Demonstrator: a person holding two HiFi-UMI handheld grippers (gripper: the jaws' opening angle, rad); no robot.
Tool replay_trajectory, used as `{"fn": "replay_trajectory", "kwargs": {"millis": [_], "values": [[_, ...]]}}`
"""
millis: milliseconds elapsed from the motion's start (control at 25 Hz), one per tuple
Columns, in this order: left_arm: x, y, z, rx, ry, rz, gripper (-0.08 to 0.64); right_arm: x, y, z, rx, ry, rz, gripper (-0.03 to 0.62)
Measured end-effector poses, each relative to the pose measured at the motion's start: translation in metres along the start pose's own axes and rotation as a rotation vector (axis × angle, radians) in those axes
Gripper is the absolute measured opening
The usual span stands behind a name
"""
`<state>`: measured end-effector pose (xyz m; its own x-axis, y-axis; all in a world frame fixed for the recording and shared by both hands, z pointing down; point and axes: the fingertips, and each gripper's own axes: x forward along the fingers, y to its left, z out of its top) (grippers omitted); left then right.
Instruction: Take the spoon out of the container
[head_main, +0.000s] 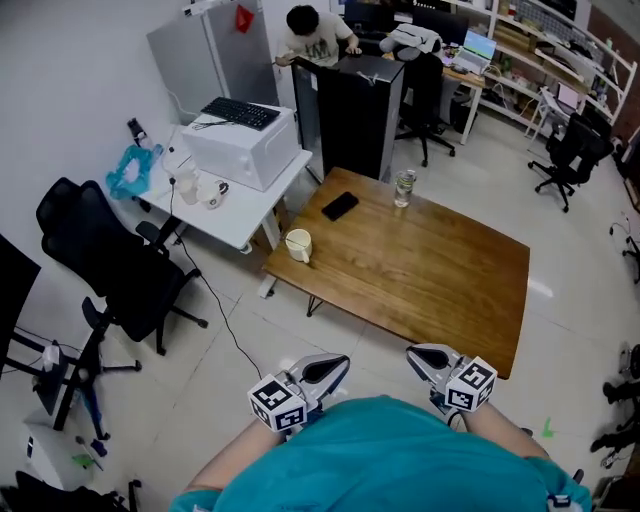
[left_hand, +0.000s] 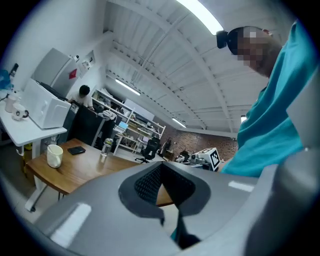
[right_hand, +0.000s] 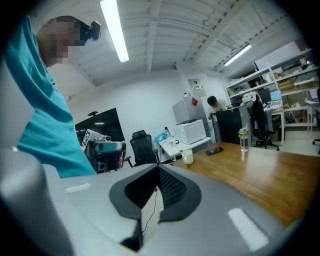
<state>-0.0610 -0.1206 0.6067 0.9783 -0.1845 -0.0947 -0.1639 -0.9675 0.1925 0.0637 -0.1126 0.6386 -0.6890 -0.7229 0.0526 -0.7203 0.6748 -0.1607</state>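
**Open office, pale tiled floor; both tools held short of the wooden bench**

- Shelving and desks line the far wall; a person leans at a tall black cabinet.
- The wooden bench stands mid-floor, set at an angle, its top mostly bare.
- The white bench is just beside its left end and carries a white box appliance with a keyboard on top.
- A black office chair is left of that.
- On the wooden bench, a clear bottle and a dark phone sit near the far edge.
- A cream cup is upright at the left corner; what it holds is too small to tell.
- The left tool and right tool are over the floor, well apart from the cup. Both have their jaws closed together, gripping nothing.
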Motion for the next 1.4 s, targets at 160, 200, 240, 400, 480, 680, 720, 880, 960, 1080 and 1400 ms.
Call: {"fn": "replay_trajectory", "kwargs": {"millis": [160,200,240,400,480,680,720,880,960,1080,1400], "values": [[-0.009,0.057,0.029,-0.011,-0.014,0.105,0.002,0.067,-0.029,0.026,-0.001,0.036,0.102,0.002],[-0.006,0.066,0.032,0.001,-0.01,0.126,0.002,0.077,-0.036,0.029,-0.008,0.039,0.127,0.002],[-0.002,0.074,0.037,0.009,-0.006,0.149,0.002,0.085,-0.044,0.034,-0.015,0.041,0.152,0.002],[0.025,0.106,0.054,-0.003,0.001,0.25,0.002,0.109,-0.083,0.053,-0.023,0.055,0.249,0.002],[0.044,0.127,0.054,-0.03,-0.003,0.288,0.002,0.121,-0.106,0.062,-0.04,0.062,0.291,0.002],[0.082,0.174,0.062,-0.002,0.03,0.333,0.002,0.153,-0.148,0.075,-0.091,0.08,0.365,0.002],[0.085,0.181,0.064,0.0,0.036,0.332,0.002,0.159,-0.154,0.078,-0.09,0.08,0.368,0.002],[0.089,0.217,0.061,-0.022,0.03,0.329,0.002,0.183,-0.171,0.081,-0.09,0.074,0.369,0.002],[0.084,0.239,0.06,-0.038,0.018,0.321,0.002,0.2,-0.178,0.077,-0.088,0.086,0.356,0.002],[0.061,0.276,0.059,-0.032,0.014,0.286,0.002,0.239,-0.178,0.065,-0.091,0.107,0.323,0.002],[-0.023,0.395,0.071,-0.137,0.022,0.219,0.002,0.353,-0.17,0.064,-0.059,0.178,0.179,0.002]]}}
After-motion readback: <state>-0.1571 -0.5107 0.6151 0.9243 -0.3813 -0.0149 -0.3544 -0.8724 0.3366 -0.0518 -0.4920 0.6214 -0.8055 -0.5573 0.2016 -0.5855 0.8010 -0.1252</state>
